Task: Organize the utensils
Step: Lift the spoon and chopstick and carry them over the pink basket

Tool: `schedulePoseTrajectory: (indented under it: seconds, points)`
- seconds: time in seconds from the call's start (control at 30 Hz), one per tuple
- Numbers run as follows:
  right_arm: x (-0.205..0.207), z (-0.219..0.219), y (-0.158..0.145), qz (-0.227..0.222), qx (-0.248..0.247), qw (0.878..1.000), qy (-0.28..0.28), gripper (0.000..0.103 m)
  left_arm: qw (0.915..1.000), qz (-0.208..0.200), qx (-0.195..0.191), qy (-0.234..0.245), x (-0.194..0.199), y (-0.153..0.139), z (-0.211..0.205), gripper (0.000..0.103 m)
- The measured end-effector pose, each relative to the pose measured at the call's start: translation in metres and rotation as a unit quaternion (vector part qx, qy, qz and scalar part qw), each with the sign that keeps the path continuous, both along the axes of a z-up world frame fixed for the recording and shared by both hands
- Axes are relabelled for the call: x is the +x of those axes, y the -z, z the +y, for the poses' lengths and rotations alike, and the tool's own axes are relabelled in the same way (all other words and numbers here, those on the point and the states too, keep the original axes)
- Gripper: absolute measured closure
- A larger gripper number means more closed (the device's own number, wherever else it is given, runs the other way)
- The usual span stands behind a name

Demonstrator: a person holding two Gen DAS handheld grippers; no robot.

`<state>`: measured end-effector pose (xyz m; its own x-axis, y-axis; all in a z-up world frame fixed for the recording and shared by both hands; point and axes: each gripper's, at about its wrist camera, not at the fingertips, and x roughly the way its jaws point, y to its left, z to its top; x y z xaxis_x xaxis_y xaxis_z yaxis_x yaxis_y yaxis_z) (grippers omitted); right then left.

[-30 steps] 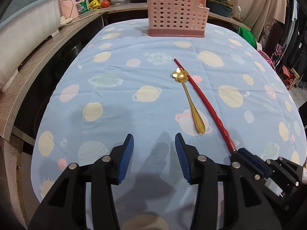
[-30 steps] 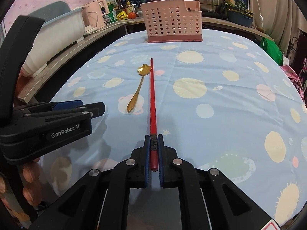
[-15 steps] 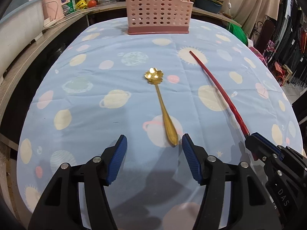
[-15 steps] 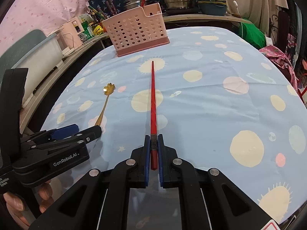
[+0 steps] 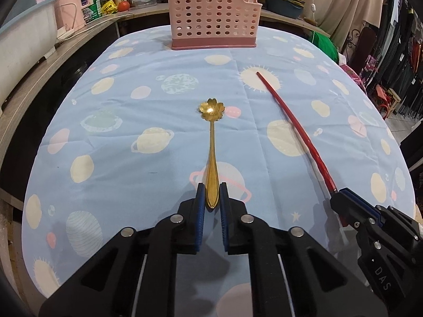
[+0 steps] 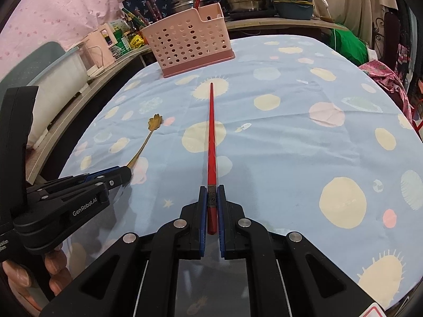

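Left claw (image 5: 211, 198): half a second ago its jaws stood wide with the handle tip of the gold flower-bowl spoon (image 5: 211, 155) just ahead of them; the jaws are now closing about that tip, blue pads set against both sides; the spoon lies flat on the counter (image 5: 119, 163), not lifted. Right claw (image 6: 211, 206): clenched on the butt end of the red chopstick (image 6: 211, 137), as it was a second ago; since then the chopstick has swung away from the spoon, and the two now lie well apart.

Judgement: both loose utensils are now secured, one per claw; the pick-up stage appears all but done, and carriage to the pink perforated utensil holder (image 5: 214, 18) remains.

Orientation: the spoon's long axis runs straight away from the left claw, flower bowl toward the holder, handle nearest the person; the chopstick's long axis runs away from the right claw, thin tip toward the holder, thick end in the pads; in the left view it slants from lower right to upper centre.

Location: the holder stands upright at the far edge of the counter, well clear of both utensils.
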<state>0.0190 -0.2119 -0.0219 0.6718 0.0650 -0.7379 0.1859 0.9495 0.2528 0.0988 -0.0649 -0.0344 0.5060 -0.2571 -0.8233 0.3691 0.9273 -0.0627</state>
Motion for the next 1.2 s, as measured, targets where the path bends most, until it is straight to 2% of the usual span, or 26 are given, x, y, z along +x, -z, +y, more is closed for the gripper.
schedulePoseTrajectory:
  seconds: [0.37,0.63,0.73,0.77,0.83,1.2]
  points:
    - [-0.004,-0.004,-0.018,-0.022,0.007,1.000,0.002,0.096,0.9986,-0.037,-0.033,-0.016,-0.001,-0.046,0.014,0.093]
    - [-0.002,-0.011,-0.037,-0.041,0.021,0.999,0.003,0.096,0.9973,-0.060,-0.037,-0.022,0.008,-0.067,0.016,0.093]
    - [0.001,-0.015,-0.049,-0.056,0.023,0.998,0.006,0.096,0.9968,-0.066,-0.040,-0.022,0.012,-0.074,0.016,0.095]
    - [0.002,-0.016,-0.053,-0.061,0.024,0.998,0.006,0.096,0.9967,-0.067,-0.041,-0.021,0.015,-0.076,0.016,0.101]
    - [0.005,-0.019,-0.062,-0.071,0.024,0.997,0.007,0.096,0.9964,-0.069,-0.044,-0.020,0.018,-0.080,0.015,0.102]
    - [0.026,-0.032,-0.111,-0.133,0.013,0.991,0.012,0.096,0.9956,-0.079,-0.050,-0.011,0.033,-0.097,0.013,0.102]
